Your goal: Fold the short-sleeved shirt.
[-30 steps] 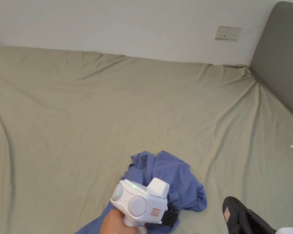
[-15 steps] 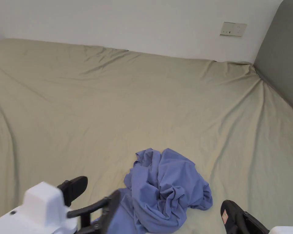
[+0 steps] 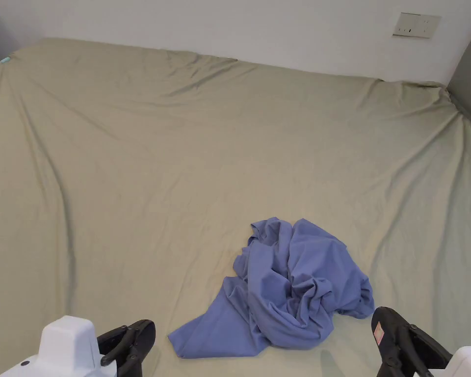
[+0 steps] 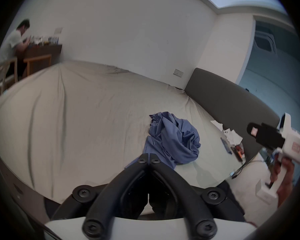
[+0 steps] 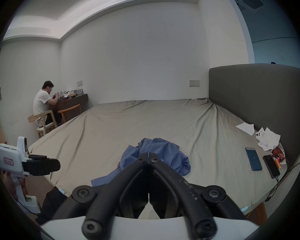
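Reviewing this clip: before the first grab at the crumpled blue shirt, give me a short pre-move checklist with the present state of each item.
1. Crumpled blue short-sleeved shirt lying free on the olive bed sheet: ok.
2. Shirt spread flat for folding: not ok, bunched in a heap.
3. Left gripper empty, jaws together: ok, but it needs opening before a grab.
4. Right gripper empty, jaws together: ok, same note.
5. Collar or sleeve located for a grasp: cannot tell, folds hide them.
6. Two phones and white papers near the grey headboard, apart from the shirt: ok.

Soft matt blue cloth shirt (image 3: 286,289); creased matt olive bedsheet (image 3: 180,162); matt black plastic left gripper (image 4: 148,159).
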